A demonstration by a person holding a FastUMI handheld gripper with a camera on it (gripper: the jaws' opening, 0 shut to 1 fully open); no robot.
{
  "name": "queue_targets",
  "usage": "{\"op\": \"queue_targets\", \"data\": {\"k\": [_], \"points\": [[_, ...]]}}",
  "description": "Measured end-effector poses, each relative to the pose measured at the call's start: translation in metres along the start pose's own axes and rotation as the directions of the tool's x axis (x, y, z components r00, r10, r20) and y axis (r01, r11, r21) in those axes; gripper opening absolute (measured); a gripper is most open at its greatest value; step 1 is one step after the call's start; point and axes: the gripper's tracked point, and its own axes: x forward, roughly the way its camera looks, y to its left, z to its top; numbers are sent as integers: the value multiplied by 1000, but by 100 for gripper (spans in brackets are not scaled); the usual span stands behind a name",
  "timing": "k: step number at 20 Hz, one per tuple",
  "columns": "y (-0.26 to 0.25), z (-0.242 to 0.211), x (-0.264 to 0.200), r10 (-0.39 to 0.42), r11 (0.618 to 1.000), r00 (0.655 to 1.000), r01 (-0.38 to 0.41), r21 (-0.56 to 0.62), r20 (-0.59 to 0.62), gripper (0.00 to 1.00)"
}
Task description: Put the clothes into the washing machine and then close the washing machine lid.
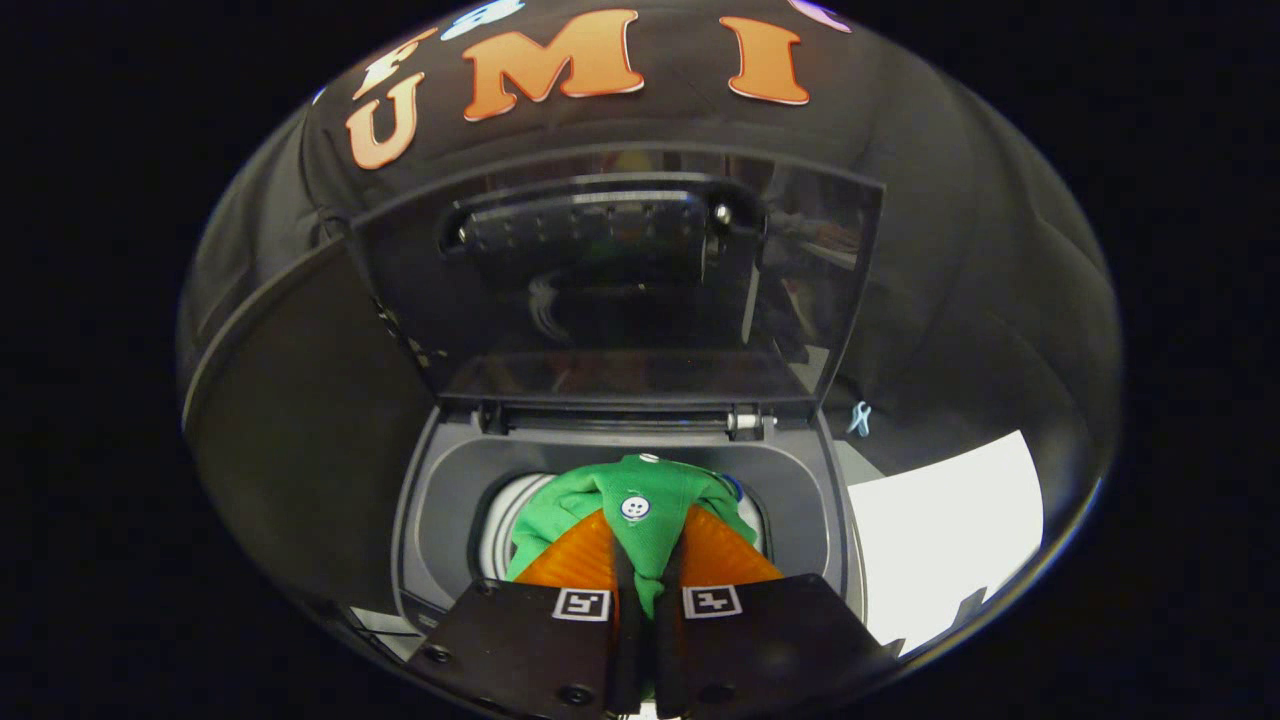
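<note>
Holding the bunched green knit garment with white buttons (pixel 640 500) pinched between the two fingers, the gripper (pixel 645 560) hangs right over the round mouth of the pale ribbed washing machine drum (pixel 500 530). Both fingers are pressed in on a fold of the cloth, so it's a proper clamp, and the rest of the fabric balloons out just ahead of the fingertips. Makes sense to grab it by a fold like that, since a soft lump won't sit still any other way.

Beyond the fingers, the dark glossy see-through washer lid (pixel 620 290) stands tipped up on its hinge, well out of the way, which is why the opening in the grey plastic top frame of the machine (pixel 440 490) is free to drop stuff into. My guess: the garment looks about centred over the hole, so letting go should land it in the drum, though a sleeve could snag on the rim. Lid closing comes after.
</note>
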Motion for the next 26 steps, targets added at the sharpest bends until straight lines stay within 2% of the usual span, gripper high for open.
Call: {"op": "queue_targets", "data": {"k": [3, 7, 13, 20, 24, 25, 26], "points": [[18, -20, 31, 16, 1000, 1000, -15, 8, -27, 13], [25, -46, 65, -16, 1000, 995, 17, 10, -99, 13], [17, -78, 83, -62, 998, 977, 63, 0, -202, 13], [14, -100, 102, -65, 997, 957, 77, 32, -282, 16], [18, -114, 104, -26, 998, 942, 45, 48, -335, 29], [18, -112, 102, -26, 998, 944, 44, 47, -330, 43], [18, -108, 98, -32, 998, 947, 49, 48, -320, 49]]}}
